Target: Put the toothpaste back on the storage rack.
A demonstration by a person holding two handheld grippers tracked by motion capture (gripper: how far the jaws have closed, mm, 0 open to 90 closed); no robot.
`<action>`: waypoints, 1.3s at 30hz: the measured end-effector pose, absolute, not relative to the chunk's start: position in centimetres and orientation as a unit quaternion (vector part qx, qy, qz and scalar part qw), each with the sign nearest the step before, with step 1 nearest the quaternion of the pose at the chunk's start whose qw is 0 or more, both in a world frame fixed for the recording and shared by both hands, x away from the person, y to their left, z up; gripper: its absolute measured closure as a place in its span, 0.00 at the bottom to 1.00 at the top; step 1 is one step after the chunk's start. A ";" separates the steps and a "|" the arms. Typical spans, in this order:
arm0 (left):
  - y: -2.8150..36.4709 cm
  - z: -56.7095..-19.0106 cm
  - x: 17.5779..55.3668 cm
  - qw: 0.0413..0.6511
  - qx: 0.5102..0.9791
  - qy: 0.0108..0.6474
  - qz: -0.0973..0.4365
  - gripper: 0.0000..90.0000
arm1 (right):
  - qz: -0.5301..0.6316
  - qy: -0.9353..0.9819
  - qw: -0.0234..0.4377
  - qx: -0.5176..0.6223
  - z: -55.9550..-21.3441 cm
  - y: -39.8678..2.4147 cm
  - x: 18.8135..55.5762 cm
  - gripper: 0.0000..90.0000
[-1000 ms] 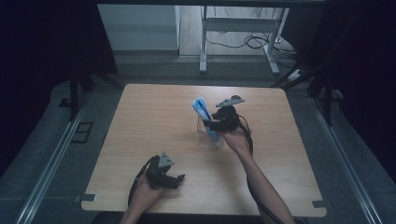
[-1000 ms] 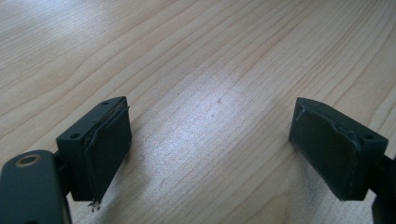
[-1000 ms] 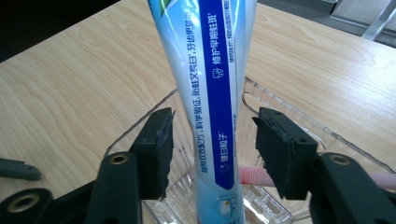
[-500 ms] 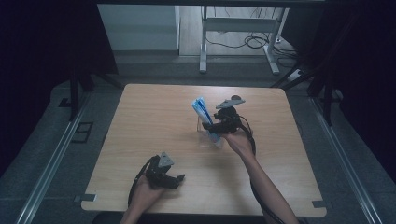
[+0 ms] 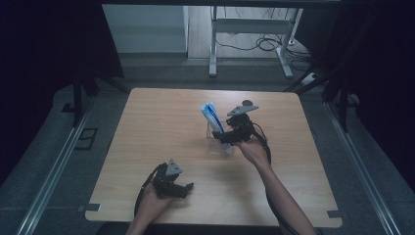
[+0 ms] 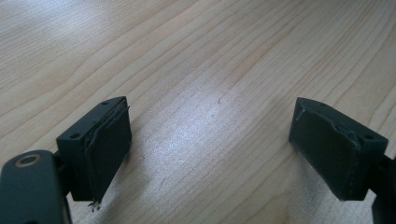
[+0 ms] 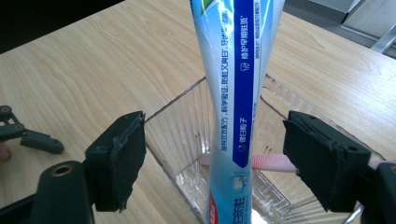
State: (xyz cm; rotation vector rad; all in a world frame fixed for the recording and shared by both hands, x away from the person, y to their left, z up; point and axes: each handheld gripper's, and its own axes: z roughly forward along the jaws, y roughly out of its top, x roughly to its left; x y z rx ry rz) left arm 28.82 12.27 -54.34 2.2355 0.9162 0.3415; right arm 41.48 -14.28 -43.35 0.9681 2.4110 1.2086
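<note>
A blue and white toothpaste tube (image 7: 238, 93) stands upright in a clear ribbed plastic holder (image 7: 182, 135), near the table's middle in the high view (image 5: 219, 144). A pink handle (image 7: 273, 163) lies low inside the holder. My right gripper (image 7: 215, 158) is open with the tube between its jaws, a gap on each side. Its jaws have just been opening. My left gripper (image 6: 210, 149) rests open over bare wood near the front edge (image 5: 188, 187), with nothing between its fingers.
The wooden table (image 5: 161, 122) has dark floor and metal rails on both sides. A desk frame with cables (image 5: 254, 44) stands beyond the far edge. The left gripper also shows far off at the left of the right gripper view (image 7: 28, 135).
My right hand has shifted slightly toward the near side by the holder while the tube stays standing in it. The left hand has kept still.
</note>
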 end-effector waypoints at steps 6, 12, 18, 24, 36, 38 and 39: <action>12.3 -54.3 28.9 0.343 0.862 0.350 0.133 0.14 | 0.417 0.837 0.137 0.328 -43.1 -14.6 40.9 0.20; 12.3 -54.3 28.9 0.343 0.862 0.350 0.132 0.14 | 0.419 0.837 0.137 0.324 -42.8 -15.0 40.4 0.19; 12.3 -54.3 28.8 0.344 0.861 0.352 0.132 0.14 | 0.419 0.839 0.137 0.319 -42.5 -15.4 39.7 0.16; 12.3 -54.3 28.8 0.343 0.861 0.351 0.132 0.14 | 0.412 0.844 0.134 0.316 -42.6 -15.9 39.1 0.15; 12.3 -54.3 28.8 0.343 0.861 0.351 0.132 0.14 | 0.408 0.846 0.133 0.316 -43.1 -17.0 38.0 0.13; 12.3 -54.3 28.8 0.343 0.861 0.351 0.132 0.14 | 0.408 0.847 0.134 0.315 -43.1 -17.1 37.9 0.13; 12.3 -54.3 28.8 0.343 0.861 0.351 0.132 0.15 | 0.406 0.848 0.135 0.314 -43.1 -17.1 37.8 0.12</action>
